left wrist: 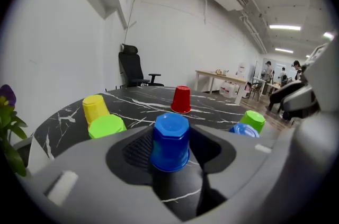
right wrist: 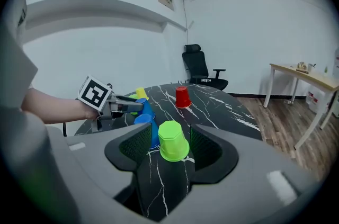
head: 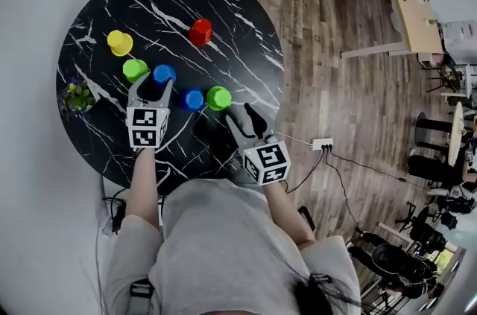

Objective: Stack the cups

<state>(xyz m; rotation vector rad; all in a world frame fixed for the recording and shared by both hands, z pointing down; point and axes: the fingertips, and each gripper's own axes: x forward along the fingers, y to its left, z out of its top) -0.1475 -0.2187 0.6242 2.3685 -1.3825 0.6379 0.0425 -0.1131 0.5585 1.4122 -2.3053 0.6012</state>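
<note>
Head view: six upside-down cups stand on the black marble tabletop (head: pixel 97 135), none stacked yet. The left claw (head: pixel 154 86) straddles the blue cup (head: pixel 164 73), left of the red cup (head: pixel 200 31) and nearer the person. The right claw (head: pixel 248 118) is just short of the green cup (head: pixel 218 97), also nearer than the red cup.

Left gripper view: left claw (left wrist: pixel 169 153) spread, with the blue cup (left wrist: pixel 170 135) standing between the jaws. The pads look clear of it.

Right gripper view: right claw (right wrist: pixel 170 153) spread, green cup (right wrist: pixel 172 139) between the jaws, untouched.

Looks like the first pick. Next: pinch squarely, lift straight, and lower it over another cup.
</note>
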